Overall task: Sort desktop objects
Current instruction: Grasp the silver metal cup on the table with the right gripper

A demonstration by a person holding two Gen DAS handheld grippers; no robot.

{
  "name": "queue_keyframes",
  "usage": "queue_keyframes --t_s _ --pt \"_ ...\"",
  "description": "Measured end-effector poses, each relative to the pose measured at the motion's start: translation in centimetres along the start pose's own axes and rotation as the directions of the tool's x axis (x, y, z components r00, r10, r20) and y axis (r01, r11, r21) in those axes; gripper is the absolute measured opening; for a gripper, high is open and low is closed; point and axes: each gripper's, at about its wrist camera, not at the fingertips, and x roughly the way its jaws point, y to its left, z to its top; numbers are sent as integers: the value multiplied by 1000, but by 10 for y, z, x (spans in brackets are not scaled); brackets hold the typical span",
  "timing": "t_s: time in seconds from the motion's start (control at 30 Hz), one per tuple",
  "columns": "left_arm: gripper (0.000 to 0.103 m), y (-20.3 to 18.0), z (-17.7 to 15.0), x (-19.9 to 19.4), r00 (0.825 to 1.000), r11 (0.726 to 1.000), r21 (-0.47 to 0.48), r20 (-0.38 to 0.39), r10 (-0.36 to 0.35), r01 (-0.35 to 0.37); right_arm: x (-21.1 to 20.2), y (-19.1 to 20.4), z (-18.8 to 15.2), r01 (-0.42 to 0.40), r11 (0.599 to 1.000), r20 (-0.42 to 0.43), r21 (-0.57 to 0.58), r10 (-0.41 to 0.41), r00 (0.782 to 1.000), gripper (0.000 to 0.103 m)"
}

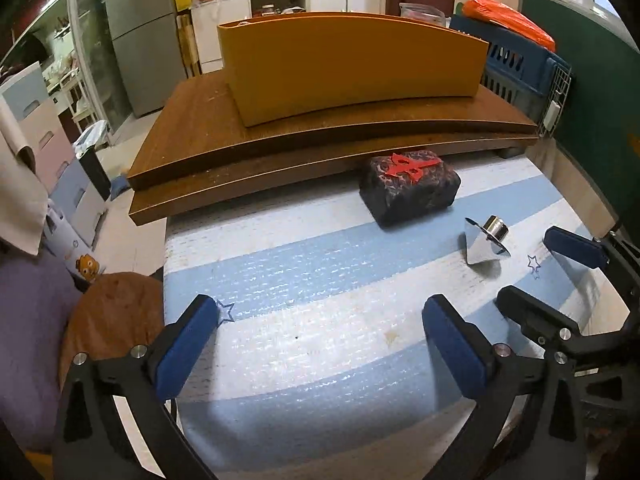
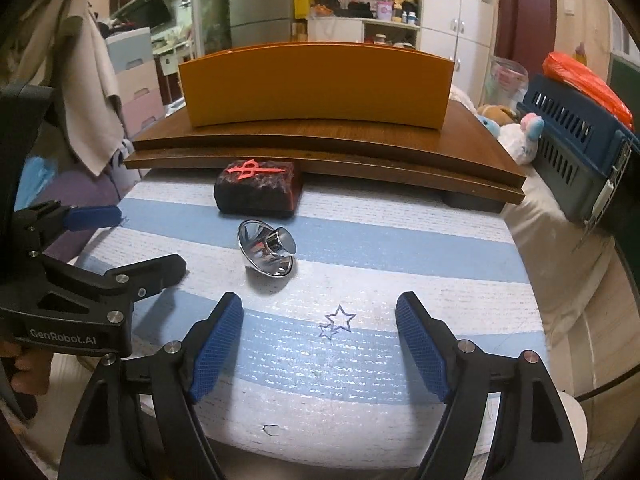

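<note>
Right tongs (image 2: 320, 344) spread wide, left tongs (image 1: 320, 344) likewise, body lettered "GenRobot.AI", chrome spinning top (image 2: 267, 249), dark block (image 2: 258, 190)

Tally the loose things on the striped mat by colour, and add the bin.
Black with red mark: 1, the block
Silver: 1, the spinning top
Orange: 1, the bin on the wooden board
Total: 3
</note>
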Motion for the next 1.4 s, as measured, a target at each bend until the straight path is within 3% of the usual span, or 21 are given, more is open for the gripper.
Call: queue_keyframes --t_s 0.87,1.0,1.2,1.4 --pt "102 -1 -2 -2 1000 1000 1 4 1 -1 3 -4 2 -9 1000 -2 5 9 1000 81" --pt "102 0 -2 -2 1000 1000 -9 4 -2 2 4 -5 7 -52 998 -1 19 52 999 74" --pt "102 -4 0 -3 1000 1000 -9 4 2 -1 6 -1 14 -72 996 -12 -48 72 997 70" --pt "103 0 -8 -8 999 1000 -25 29 17 -16 14 -10 23 -103 994 -24 29 104 994 67"
